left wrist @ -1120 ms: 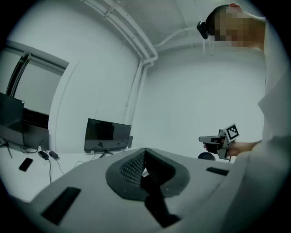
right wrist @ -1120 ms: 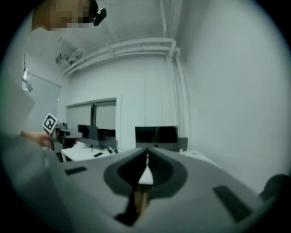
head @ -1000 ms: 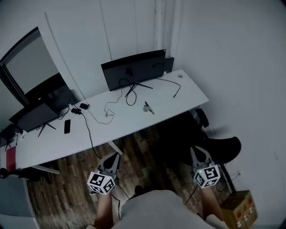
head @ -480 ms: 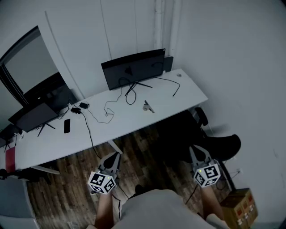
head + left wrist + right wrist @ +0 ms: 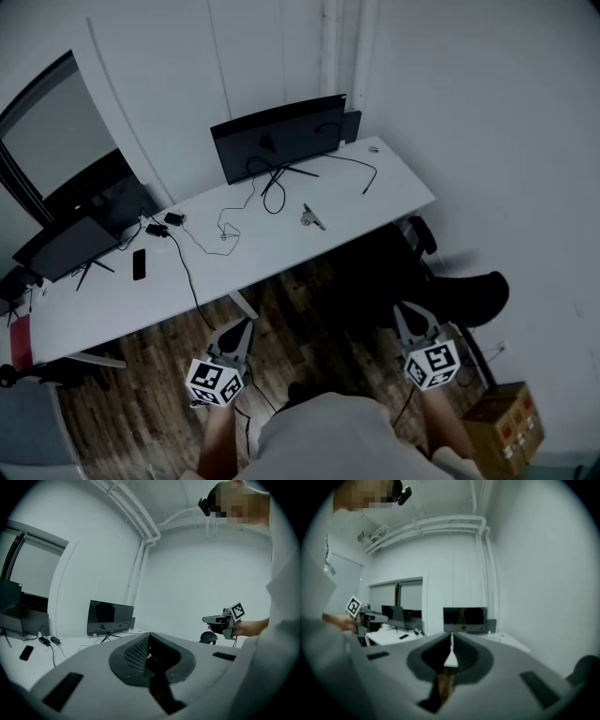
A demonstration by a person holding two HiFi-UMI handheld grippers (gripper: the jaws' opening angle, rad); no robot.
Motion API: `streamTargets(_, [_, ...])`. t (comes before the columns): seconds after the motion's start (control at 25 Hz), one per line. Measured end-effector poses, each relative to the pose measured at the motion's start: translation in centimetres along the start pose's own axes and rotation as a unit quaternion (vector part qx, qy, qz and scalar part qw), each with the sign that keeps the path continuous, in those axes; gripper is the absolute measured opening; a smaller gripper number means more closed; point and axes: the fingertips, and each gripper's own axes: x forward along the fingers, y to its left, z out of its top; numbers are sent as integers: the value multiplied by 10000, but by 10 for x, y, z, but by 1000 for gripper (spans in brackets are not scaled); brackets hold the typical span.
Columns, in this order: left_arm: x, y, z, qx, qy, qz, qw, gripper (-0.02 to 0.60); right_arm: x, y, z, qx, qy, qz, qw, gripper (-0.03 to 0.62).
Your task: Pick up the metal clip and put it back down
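Observation:
The metal clip [image 5: 311,218] lies on the white desk [image 5: 375,192], a little in front of the black monitor's stand. Both grippers hang low over the wooden floor, well short of the desk and far from the clip. My left gripper [image 5: 241,328] is at the lower left, its jaws shut with nothing between them [image 5: 149,635]. My right gripper [image 5: 406,311] is at the lower right, jaws closed to a thin slit and empty [image 5: 451,638]. Each gripper view shows the other gripper held out in a hand: the right gripper [image 5: 221,619] and the left gripper [image 5: 365,616].
A black monitor [image 5: 277,139] stands at the desk's back with cables [image 5: 225,230] trailing forward. A phone [image 5: 139,264] and a second dark screen [image 5: 70,246] are at the left. A black office chair [image 5: 459,295] stands under the desk's right end, a cardboard box [image 5: 502,427] behind it.
The head view has shifted slightly. Both grippers stay low and shut, and the clip lies where it was.

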Motion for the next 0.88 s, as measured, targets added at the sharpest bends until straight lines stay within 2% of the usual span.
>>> streamTargets(0.44, [-11,31,-4,33,63,-266,9996,32,15,33,-5,33,40,-178,9998,34])
streamTargets(0.88, [-9,64,-3,-11,52,-220,9997,34,47,50,-2,-6,79,-53,10000,34])
